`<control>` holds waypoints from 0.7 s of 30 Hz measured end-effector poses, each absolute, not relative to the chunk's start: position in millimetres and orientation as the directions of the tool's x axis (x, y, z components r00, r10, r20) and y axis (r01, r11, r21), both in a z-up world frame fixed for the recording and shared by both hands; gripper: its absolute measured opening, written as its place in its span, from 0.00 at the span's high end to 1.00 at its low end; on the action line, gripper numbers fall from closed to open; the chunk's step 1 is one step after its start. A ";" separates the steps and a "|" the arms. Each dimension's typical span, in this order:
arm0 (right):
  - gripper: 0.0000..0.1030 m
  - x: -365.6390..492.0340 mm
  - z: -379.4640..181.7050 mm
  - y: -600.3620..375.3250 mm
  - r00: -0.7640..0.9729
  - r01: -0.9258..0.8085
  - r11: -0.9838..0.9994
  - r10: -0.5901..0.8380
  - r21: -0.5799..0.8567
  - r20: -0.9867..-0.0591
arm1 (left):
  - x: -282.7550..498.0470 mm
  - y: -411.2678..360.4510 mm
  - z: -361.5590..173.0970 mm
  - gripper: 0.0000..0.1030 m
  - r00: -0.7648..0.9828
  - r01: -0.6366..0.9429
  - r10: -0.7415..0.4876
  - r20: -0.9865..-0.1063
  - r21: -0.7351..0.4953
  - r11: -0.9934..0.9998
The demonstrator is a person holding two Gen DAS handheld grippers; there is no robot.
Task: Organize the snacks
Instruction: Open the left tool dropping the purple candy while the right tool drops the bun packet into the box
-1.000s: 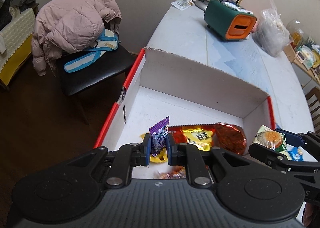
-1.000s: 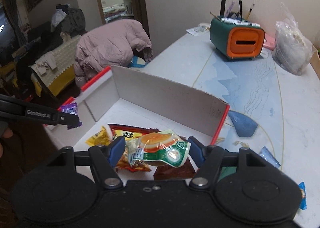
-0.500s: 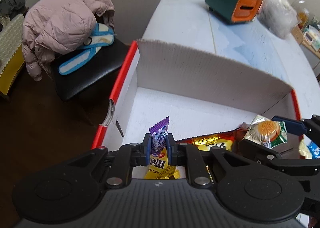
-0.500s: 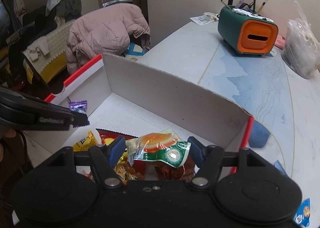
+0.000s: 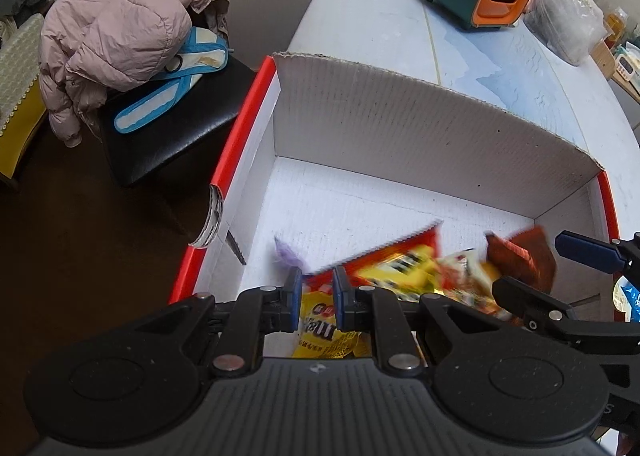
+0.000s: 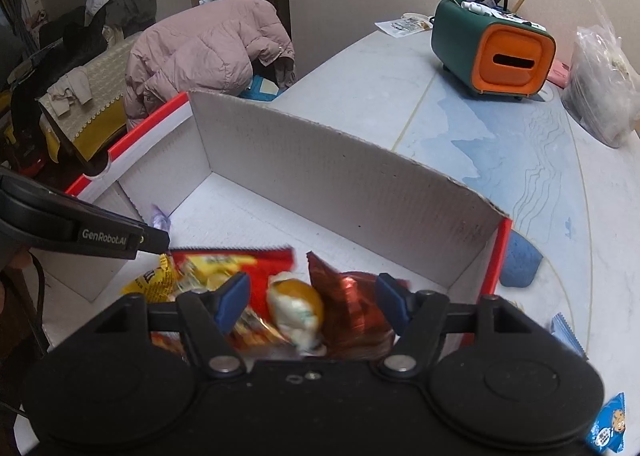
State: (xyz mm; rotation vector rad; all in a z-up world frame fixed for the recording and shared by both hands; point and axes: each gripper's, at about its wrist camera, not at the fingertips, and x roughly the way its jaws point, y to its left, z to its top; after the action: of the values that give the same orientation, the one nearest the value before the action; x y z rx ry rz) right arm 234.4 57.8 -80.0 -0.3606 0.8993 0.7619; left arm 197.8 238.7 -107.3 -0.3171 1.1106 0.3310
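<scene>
A white cardboard box (image 5: 400,124) with red edges (image 6: 320,160) holds several snack packets. My left gripper (image 5: 316,298) is open and empty above a yellow packet (image 5: 320,336); the purple candy (image 5: 286,254) lies blurred just ahead of it, also seen in the right wrist view (image 6: 160,220). My right gripper (image 6: 312,300) is open wide; the green and orange packet (image 6: 296,310) is blurred between the jaws, touching neither, falling onto the red packets (image 6: 352,304). The left gripper's finger (image 6: 152,240) shows at the left.
A green and orange holder (image 6: 496,52) and a clear bag (image 6: 600,84) stand at the back of the table. Blue packets (image 6: 608,424) lie on the table right of the box. A chair with a pink coat (image 5: 120,28) stands left of it.
Both grippers opened. The purple candy dropped from the left gripper into the box, and the green and orange packet left the right gripper and is falling among the snacks.
</scene>
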 end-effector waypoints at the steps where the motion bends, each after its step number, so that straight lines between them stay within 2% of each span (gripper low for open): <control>1: 0.33 233.9 -79.0 56.7 0.390 -0.727 0.686 0.445 0.027 -0.806 | 196.7 238.3 -106.3 0.85 0.412 -0.410 0.098 -0.906 -0.089 0.908; 4: 0.32 231.4 -73.8 52.2 0.390 -0.728 0.685 0.461 0.039 -0.797 | 191.5 236.3 -102.5 0.83 0.429 -0.410 0.095 -0.898 -0.100 0.907; 8: 0.24 226.9 -64.6 43.6 0.395 -0.727 0.684 0.489 0.061 -0.778 | 181.8 232.1 -95.1 0.81 0.455 -0.407 0.092 -0.886 -0.115 0.906; 13: 0.23 218.3 -50.5 32.3 0.399 -0.733 0.675 0.521 0.078 -0.755 | 166.3 224.4 -81.7 0.79 0.491 -0.393 0.082 -0.867 -0.137 0.909; 19: 0.20 207.8 -32.2 15.9 0.398 -0.734 0.669 0.565 0.119 -0.723 | 147.5 213.1 -61.9 0.67 0.548 -0.380 0.065 -0.834 -0.179 0.908; 21: 0.20 203.6 -26.4 10.0 0.400 -0.733 0.668 0.579 0.132 -0.711 | 140.3 209.5 -56.1 0.51 0.569 -0.375 0.062 -0.820 -0.191 0.907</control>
State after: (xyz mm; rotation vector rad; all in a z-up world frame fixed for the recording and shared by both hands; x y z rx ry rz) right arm 203.6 10.0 -26.4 -0.2150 0.8059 0.8376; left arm 140.3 209.5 -56.1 -0.3660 0.9346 0.2635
